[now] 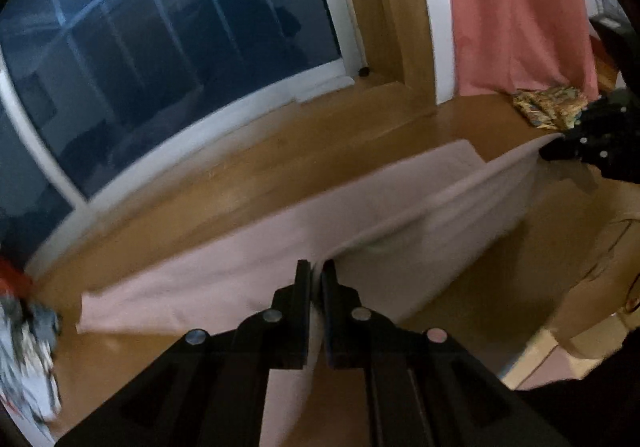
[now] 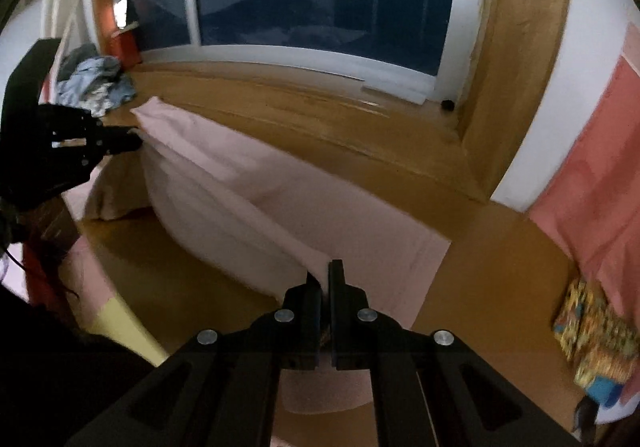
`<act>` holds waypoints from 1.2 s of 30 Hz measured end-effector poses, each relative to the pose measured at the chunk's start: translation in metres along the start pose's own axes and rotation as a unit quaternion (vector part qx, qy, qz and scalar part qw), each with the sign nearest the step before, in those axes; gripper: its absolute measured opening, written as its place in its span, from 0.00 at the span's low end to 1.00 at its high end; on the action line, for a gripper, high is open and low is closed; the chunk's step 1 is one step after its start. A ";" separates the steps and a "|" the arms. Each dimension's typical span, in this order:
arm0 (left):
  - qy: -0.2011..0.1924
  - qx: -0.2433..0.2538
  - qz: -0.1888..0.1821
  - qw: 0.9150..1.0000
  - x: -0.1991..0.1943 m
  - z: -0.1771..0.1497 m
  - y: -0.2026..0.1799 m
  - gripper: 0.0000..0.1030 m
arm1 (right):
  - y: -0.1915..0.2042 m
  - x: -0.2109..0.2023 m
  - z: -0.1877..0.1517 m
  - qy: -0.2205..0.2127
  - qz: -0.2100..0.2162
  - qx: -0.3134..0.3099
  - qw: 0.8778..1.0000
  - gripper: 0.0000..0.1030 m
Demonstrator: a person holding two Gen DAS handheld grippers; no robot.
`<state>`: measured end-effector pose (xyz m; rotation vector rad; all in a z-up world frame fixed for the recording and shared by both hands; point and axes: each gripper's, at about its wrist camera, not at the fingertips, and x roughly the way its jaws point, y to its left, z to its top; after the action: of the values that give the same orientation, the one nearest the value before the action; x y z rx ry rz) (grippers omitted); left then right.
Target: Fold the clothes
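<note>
Pale pink cloth (image 1: 224, 279) spread along the wooden tabletop (image 1: 248, 175) below the window (image 1: 160, 67), near long edge lifted clear, far part lying flat. Left hand-held gripper (image 1: 317, 271) clamped tight on one end of that raised edge; right hand-held gripper (image 2: 325, 273) clamped likewise on the other end, fabric pinched between the pads of each.

To fold well: keep both grips level and well apart so the lifted edge stays taut, no sag in the middle. Carry it over toward the far edge of the tabletop, by the window, and lay it edge to edge on the flat part. Release only once the fold sits square.

Heap of bluish clothes (image 2: 94, 85) at one end of the tabletop, patterned folded piece (image 1: 550, 107) at the other; steer clear of both.
</note>
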<state>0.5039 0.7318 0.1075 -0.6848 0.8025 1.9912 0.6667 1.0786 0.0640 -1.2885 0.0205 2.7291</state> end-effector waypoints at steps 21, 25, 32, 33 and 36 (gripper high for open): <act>0.109 -0.024 -0.085 0.990 0.256 0.040 0.046 0.06 | -0.096 0.134 0.023 0.054 -0.058 0.159 0.984 0.42; 0.105 -0.035 -0.089 0.990 0.260 0.041 0.046 0.07 | -0.113 0.097 -0.002 0.002 -0.052 0.209 0.976 0.53; 0.106 -0.029 -0.079 0.991 0.268 0.044 0.039 0.06 | -0.134 0.138 -0.013 0.041 -0.035 0.218 0.975 0.53; 0.107 -0.027 -0.076 0.991 0.269 0.045 0.037 0.06 | -0.135 0.145 -0.010 0.042 -0.037 0.215 0.975 0.53; 0.107 -0.021 -0.065 0.992 0.272 0.047 0.031 0.06 | -0.133 0.161 -0.009 0.049 -0.039 0.203 0.977 0.53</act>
<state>0.3385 0.8926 -0.0476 -0.9630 0.8220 1.8411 0.5882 1.2273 -0.0601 -1.2662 0.4971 2.4205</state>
